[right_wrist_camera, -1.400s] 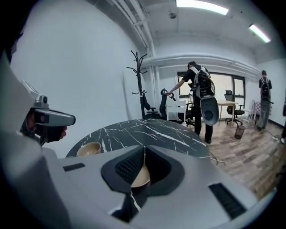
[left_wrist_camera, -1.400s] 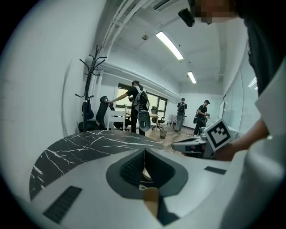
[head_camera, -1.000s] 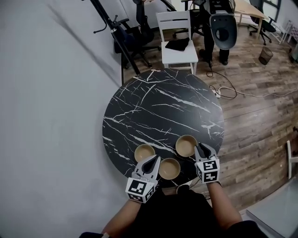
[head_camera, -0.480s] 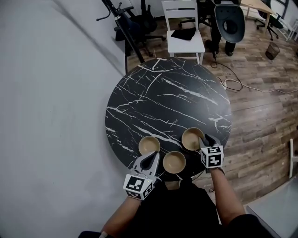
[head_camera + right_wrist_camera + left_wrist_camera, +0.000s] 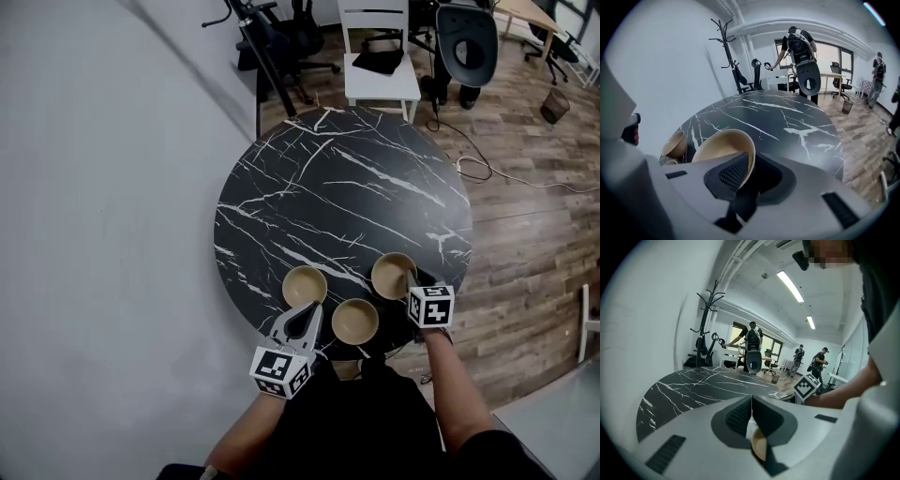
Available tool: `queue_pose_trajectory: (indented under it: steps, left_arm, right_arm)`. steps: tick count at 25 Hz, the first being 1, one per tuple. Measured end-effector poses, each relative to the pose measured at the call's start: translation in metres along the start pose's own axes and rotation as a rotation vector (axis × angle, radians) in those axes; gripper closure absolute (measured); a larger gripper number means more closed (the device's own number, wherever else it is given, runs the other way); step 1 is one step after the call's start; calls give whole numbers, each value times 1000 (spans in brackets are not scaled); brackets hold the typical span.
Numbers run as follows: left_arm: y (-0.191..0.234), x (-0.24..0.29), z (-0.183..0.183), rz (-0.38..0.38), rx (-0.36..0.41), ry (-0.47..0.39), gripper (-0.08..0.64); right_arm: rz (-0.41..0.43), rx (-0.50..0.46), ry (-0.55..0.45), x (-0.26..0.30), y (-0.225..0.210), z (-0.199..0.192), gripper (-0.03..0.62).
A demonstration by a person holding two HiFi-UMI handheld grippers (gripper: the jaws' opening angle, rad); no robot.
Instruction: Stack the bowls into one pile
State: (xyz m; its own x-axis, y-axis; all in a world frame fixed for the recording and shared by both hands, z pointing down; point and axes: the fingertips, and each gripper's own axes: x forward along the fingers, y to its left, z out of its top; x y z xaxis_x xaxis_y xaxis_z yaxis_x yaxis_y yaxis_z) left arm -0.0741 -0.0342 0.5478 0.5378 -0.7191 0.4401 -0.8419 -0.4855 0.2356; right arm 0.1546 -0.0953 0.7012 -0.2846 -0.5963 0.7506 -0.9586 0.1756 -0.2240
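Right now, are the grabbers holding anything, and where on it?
The right gripper, whose jaws have just been closing, pinches the right bowl by its near rim, one pad inside, one outside. The left gripper is shut and holds nothing.

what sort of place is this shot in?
Probably an open office or lab: an office chair and desk at the back, a coat rack, and strip lights overhead.
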Motion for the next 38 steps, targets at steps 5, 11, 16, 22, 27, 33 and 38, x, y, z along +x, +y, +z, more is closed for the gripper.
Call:
queue_pose_trajectory:
  steps: [5,11,16,22,27,33,38]
  left_arm:
    - [5,-8,-8,20,-13,12,543]
    - [9,-11,-2,24,-15,-12,543]
    - [11,-13,-2,32,-19,-18,543]
    - [16,-17,-7,41,-33,-21,543]
    - [23,-21,-7,63,-43,-40,543]
    - [43,-29,-12,120,-59,-43,543]
    - [57,-34,-16,149,-70,-46,543]
  right_arm:
    - [-5,19,-30,-2,2,4,559]
    - [4,28,-77,-8,9,13,566]
    - [15,18,-105,-16,13,23,566]
    - [30,-15,-138,-25,28,37,566]
    - [63,-39,-158,-30,46,53,566]
    - [116,-74,-164,-26,78,69,566]
    - [159,-94,-156,-13,102,79,566]
